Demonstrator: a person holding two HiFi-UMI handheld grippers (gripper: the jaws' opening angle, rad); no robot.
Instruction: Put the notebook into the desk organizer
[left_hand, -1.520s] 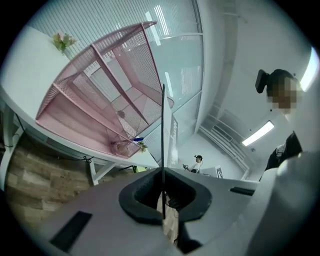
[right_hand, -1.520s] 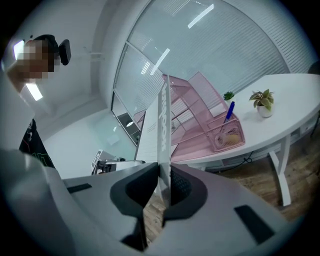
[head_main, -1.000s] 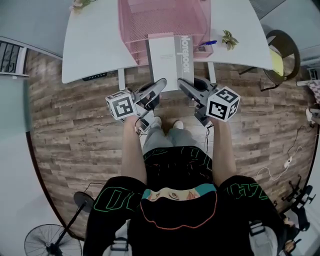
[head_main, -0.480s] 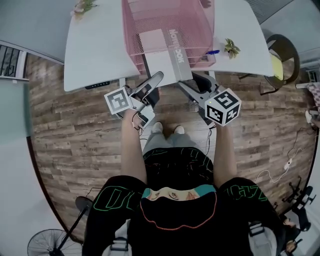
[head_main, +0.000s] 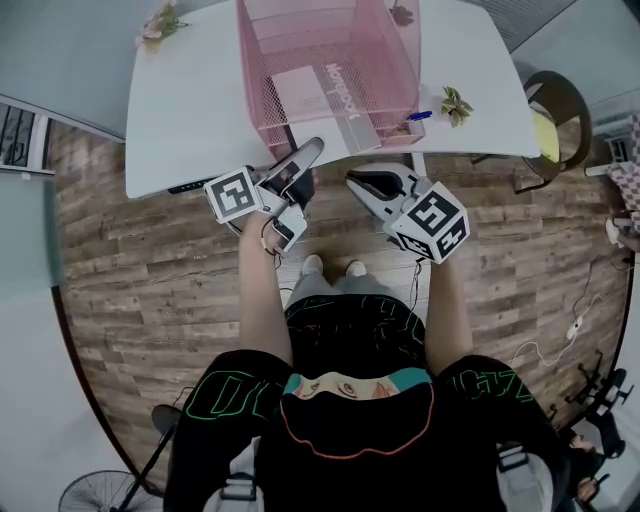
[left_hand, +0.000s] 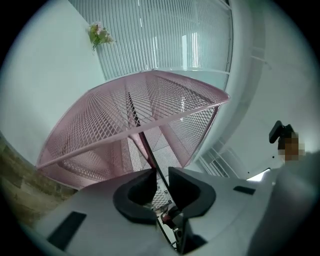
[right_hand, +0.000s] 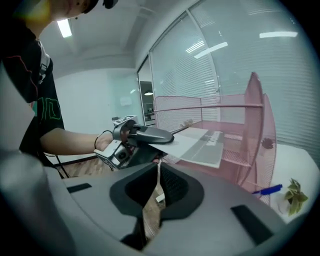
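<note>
On my left gripper the jaws are opening around the notebook edge, with the organizer walls close. My right gripper is closing empty, off the desk edge.

A wood-plank floor lies beneath a white table, with a round chair by the table's right end and a standing fan at the lower left. Slatted blinds cover the windows, and a ceiling light glows overhead.
</note>
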